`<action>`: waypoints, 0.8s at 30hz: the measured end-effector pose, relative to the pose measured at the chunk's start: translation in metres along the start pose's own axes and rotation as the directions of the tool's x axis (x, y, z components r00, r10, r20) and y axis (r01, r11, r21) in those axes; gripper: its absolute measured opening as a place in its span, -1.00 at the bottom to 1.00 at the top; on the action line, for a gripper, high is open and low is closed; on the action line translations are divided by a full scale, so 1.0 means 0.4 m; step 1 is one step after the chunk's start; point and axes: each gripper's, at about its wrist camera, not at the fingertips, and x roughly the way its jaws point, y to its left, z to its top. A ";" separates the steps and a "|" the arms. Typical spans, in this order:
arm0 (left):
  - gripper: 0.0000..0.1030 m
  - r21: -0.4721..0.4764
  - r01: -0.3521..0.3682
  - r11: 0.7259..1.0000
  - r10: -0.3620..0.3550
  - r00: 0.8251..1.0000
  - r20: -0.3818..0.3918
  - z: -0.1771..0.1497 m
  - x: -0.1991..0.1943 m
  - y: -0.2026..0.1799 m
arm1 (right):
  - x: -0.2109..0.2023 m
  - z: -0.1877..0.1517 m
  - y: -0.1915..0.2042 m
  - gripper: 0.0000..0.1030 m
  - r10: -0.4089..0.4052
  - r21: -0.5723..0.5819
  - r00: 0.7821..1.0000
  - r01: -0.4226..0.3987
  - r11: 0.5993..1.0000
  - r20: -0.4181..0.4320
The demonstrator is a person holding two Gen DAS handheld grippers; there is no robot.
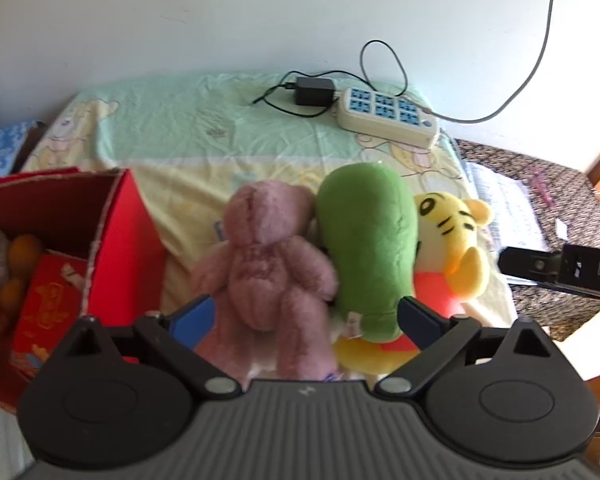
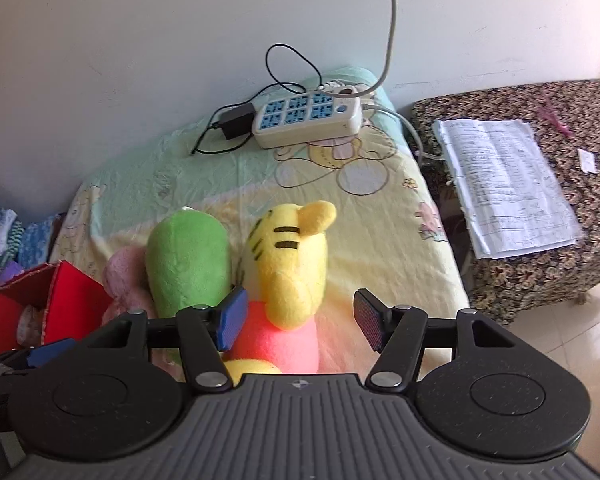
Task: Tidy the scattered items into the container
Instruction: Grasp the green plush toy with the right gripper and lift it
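Three plush toys lie side by side on the bed sheet: a pink teddy bear (image 1: 264, 264), a green plush (image 1: 368, 240) and a yellow tiger in a red shirt (image 1: 452, 248). My left gripper (image 1: 306, 320) is open, its jaws on either side of the pink bear and the green plush. My right gripper (image 2: 296, 320) is open around the tiger's (image 2: 288, 264) red body; the green plush (image 2: 188, 264) and pink bear (image 2: 124, 280) lie to its left. The red box (image 1: 120, 248) stands at the left, with oranges and a red packet inside.
A white power strip (image 1: 388, 116) with a black adapter (image 1: 314, 90) and cables lies at the far end of the bed by the wall. A patterned stool (image 2: 540, 184) holding papers (image 2: 504, 184) stands to the right. Clothes are heaped at far left.
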 end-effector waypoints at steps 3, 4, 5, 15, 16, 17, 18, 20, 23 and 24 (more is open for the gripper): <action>0.41 -0.028 0.093 0.995 -0.093 0.995 -0.032 0.007 0.023 -0.005 | 0.021 0.011 0.015 0.17 0.088 -0.004 0.996 -0.088 0.996 -0.006; 0.40 -0.012 0.084 0.996 -0.085 0.996 -0.030 0.009 0.030 -0.014 | 0.031 0.016 0.024 0.17 0.115 -0.012 0.993 -0.115 0.993 -0.011; 0.40 0.005 0.065 0.998 -0.065 0.998 -0.024 0.011 0.036 -0.022 | 0.039 0.020 0.029 0.17 0.136 -0.015 0.991 -0.136 0.991 -0.015; 0.58 0.101 0.098 0.990 -0.098 0.995 -0.001 0.062 0.101 -0.073 | 0.128 0.066 0.048 0.20 0.267 -0.020 0.962 -0.269 0.963 -0.062; 0.60 0.115 0.095 0.989 -0.096 0.995 0.004 0.065 0.106 -0.078 | 0.135 0.067 0.051 0.21 0.280 -0.026 0.957 -0.282 0.959 -0.072; 0.60 0.125 0.098 0.987 -0.099 0.995 0.003 0.066 0.111 -0.079 | 0.141 0.067 0.053 0.22 0.286 -0.029 0.955 -0.289 0.957 -0.083; 0.60 0.127 0.100 0.987 -0.101 0.995 -0.002 0.068 0.118 -0.080 | 0.148 0.067 0.058 0.23 0.290 -0.035 0.953 -0.294 0.955 -0.092; 0.59 0.123 0.101 0.987 -0.100 0.995 -0.018 0.069 0.138 -0.079 | 0.160 0.065 0.071 0.26 0.297 -0.051 0.948 -0.304 0.951 -0.113; 0.58 0.117 0.093 0.989 -0.090 0.996 -0.027 0.066 0.158 -0.075 | 0.183 0.059 0.085 0.30 0.290 -0.069 0.947 -0.301 0.951 -0.139; 0.57 0.116 0.091 0.989 -0.088 0.996 -0.026 0.067 0.163 -0.075 | 0.186 0.058 0.085 0.31 0.297 -0.063 0.944 -0.309 0.949 -0.144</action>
